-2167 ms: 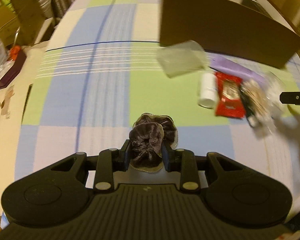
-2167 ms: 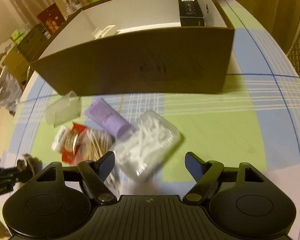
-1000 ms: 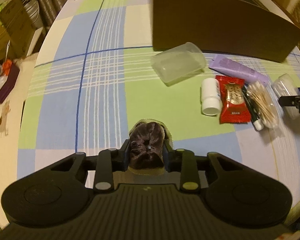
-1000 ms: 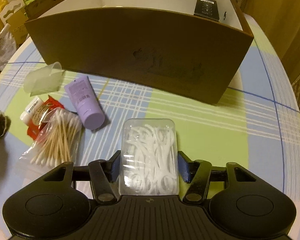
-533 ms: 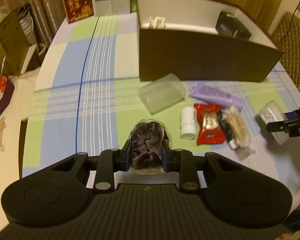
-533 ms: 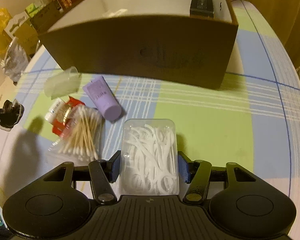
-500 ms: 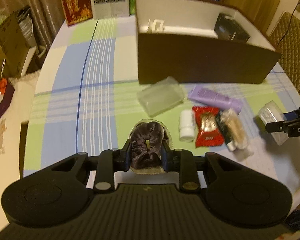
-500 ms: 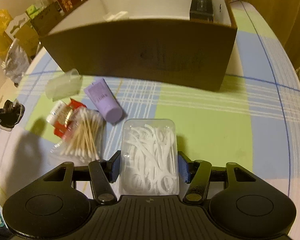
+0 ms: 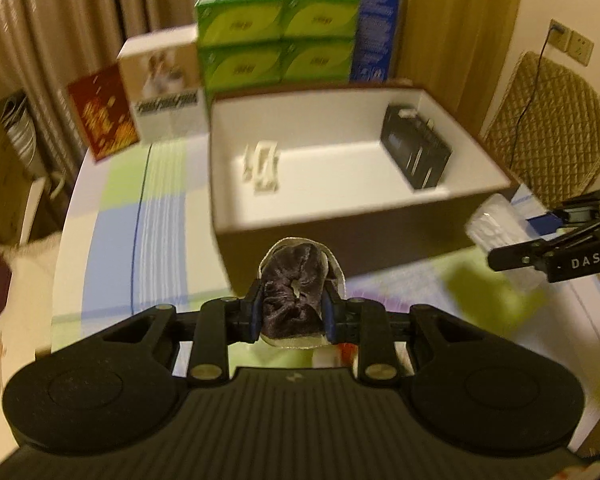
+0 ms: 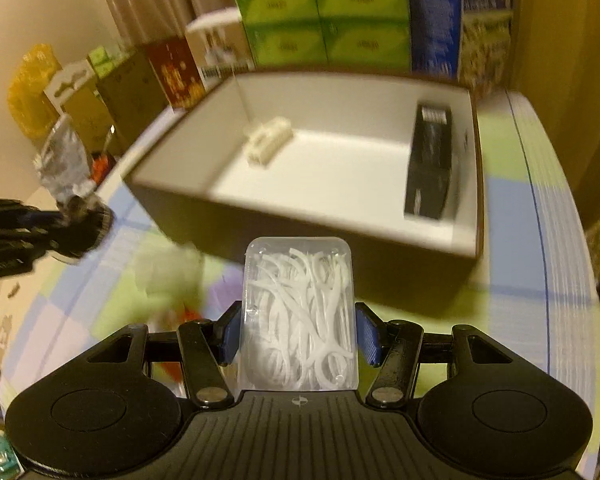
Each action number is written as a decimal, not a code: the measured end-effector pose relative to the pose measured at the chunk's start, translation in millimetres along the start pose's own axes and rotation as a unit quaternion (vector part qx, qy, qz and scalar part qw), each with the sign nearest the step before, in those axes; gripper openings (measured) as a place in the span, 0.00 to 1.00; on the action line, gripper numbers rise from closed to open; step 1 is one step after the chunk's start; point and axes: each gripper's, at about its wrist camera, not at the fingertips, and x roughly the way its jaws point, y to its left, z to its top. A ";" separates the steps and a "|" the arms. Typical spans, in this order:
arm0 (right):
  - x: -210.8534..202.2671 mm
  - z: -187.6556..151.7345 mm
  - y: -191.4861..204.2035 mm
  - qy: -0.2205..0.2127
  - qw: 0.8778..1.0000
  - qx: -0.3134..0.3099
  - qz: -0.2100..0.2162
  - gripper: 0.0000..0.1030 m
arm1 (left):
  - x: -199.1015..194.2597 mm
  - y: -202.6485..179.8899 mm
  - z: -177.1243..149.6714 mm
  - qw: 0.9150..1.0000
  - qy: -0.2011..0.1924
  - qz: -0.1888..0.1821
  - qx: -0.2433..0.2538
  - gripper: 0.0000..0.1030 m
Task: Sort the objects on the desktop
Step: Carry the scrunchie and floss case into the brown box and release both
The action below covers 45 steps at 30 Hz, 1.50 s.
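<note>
My left gripper [image 9: 293, 312] is shut on a dark brown velvet scrunchie [image 9: 292, 288] in clear wrapping, held in the air in front of the brown cardboard box [image 9: 340, 236]. My right gripper [image 10: 298, 330] is shut on a clear plastic case of white floss picks [image 10: 300, 312], also lifted, just short of the box's near wall [image 10: 300, 236]. The box is white inside and holds a cream hair clip [image 10: 268, 140] and a black carton [image 10: 430, 164]. Each gripper shows at the other view's edge: the right gripper [image 9: 556, 258], the left gripper [image 10: 40, 232].
Blurred items lie on the checked tablecloth [image 10: 516, 216] below the grippers, among them a red packet [image 10: 180, 316]. Green tissue boxes [image 9: 278, 36] and other cartons stand behind the box. A quilted chair [image 9: 552, 136] is at the right; curtains hang behind.
Both grippers have risen with their loads and tipped up toward the box. The box's inside now shows, and the loose items on the cloth have dropped out of sight beneath the grippers.
</note>
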 end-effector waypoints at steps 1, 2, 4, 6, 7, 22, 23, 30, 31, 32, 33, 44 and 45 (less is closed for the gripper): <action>-0.7 8.1 0.9 -0.007 1.000 -0.003 0.000 0.53 | 2.0 -1.2 7.9 1.000 -0.006 -0.002 0.003 0.23; -1.4 15.2 1.6 -0.014 1.000 -0.007 -0.001 0.53 | 4.4 -2.4 15.8 1.000 -0.011 -0.003 0.006 0.23; -0.8 30.0 4.0 -0.026 1.000 -0.017 -0.005 0.53 | 10.0 -3.9 31.9 1.000 -0.019 -0.006 0.011 0.23; 3.1 44.0 4.9 -0.035 0.999 -0.022 -0.009 0.53 | 17.3 -3.6 47.4 1.000 -0.023 -0.013 0.011 0.23; 5.3 49.4 4.6 -0.037 0.999 -0.024 -0.011 0.53 | 21.8 -3.1 54.6 1.000 -0.022 -0.016 0.011 0.23; 81.3 120.8 -27.8 -0.012 0.999 -0.023 -0.040 0.53 | 116.9 2.3 124.6 0.999 0.024 -0.006 0.038 0.23; 87.5 124.9 -30.8 -0.009 0.999 -0.020 -0.041 0.53 | 125.1 2.9 128.5 0.999 0.028 -0.004 0.041 0.23; 130.5 148.9 -48.9 0.014 0.998 -0.025 -0.062 0.53 | 182.6 6.2 147.5 0.997 0.067 -0.004 0.048 0.23; 135.6 151.2 -51.1 0.018 0.998 -0.026 -0.063 0.53 | 191.1 6.9 149.9 0.996 0.072 -0.007 0.044 0.24; 140.3 153.2 -53.4 0.021 0.997 -0.027 -0.065 0.53 | 197.8 7.7 152.0 0.996 0.076 -0.011 0.039 0.23; 144.5 154.9 -55.2 0.024 0.997 -0.029 -0.069 0.53 | 204.8 8.3 153.8 0.996 0.080 -0.015 0.034 0.23; 168.1 163.6 -70.9 0.040 0.995 -0.027 -0.083 0.53 | 252.6 3.6 164.8 0.994 0.100 -0.015 0.034 0.26; 169.4 164.1 -72.3 0.040 0.995 -0.026 -0.083 0.53 | 256.1 2.7 165.8 0.994 0.103 -0.011 0.036 0.26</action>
